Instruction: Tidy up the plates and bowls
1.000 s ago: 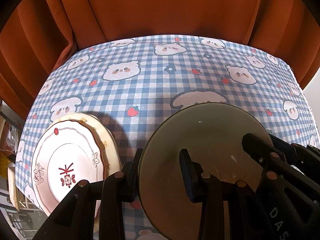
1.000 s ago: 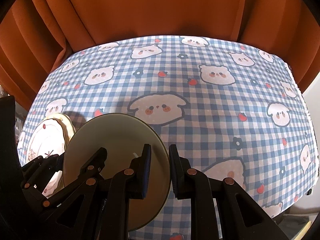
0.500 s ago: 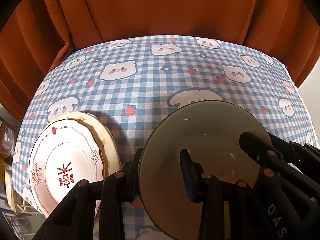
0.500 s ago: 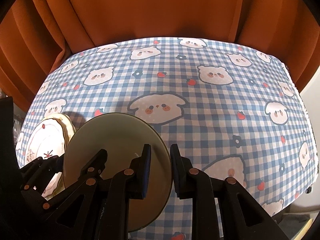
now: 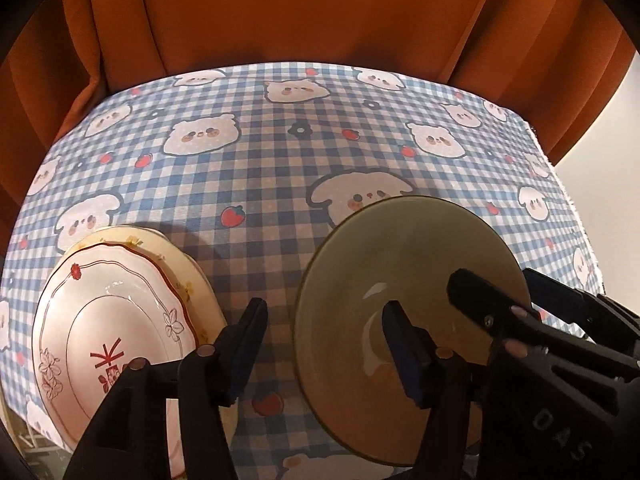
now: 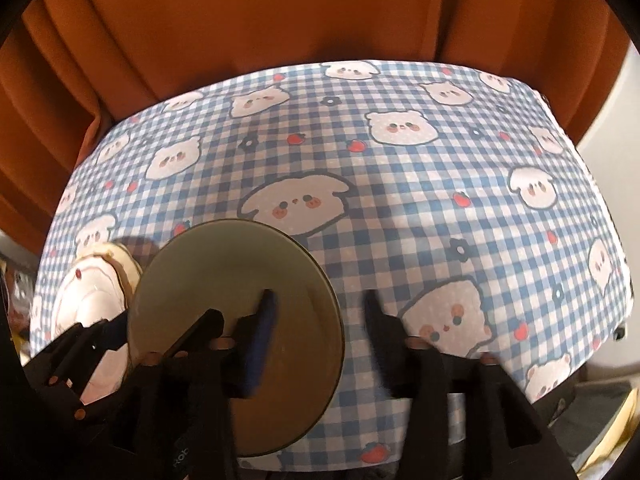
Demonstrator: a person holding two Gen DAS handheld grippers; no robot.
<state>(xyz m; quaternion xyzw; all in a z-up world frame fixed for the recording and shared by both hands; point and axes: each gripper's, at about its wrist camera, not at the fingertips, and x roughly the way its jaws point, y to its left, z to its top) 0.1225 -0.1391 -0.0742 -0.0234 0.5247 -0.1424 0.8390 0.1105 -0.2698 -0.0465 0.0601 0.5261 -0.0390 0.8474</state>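
An olive-green bowl [image 5: 400,248] [image 6: 224,264] rests on the checked tablecloth [image 5: 280,160] near the front edge. My left gripper [image 5: 324,344] straddles its left rim, jaws opening, with neither pad pressing on it. My right gripper [image 6: 320,320] straddles the right rim, jaws also opening, with a gap on both sides of the rim. To the left lies a white plate with red pattern [image 5: 120,304] [image 6: 88,292] stacked on a cream plate [image 5: 192,276]. The right gripper's fingers [image 5: 488,300] show over the bowl in the left wrist view.
An orange curtain [image 5: 320,12] hangs close behind the table's far edge. The tablecloth [image 6: 400,184] with bear prints stretches behind and to the right of the bowl. A pale wall [image 6: 616,152] lies past the right edge.
Both grippers were shut on the bowl's rim on either side; both have now let go and their jaws stand apart. The bowl and plates stay in place.
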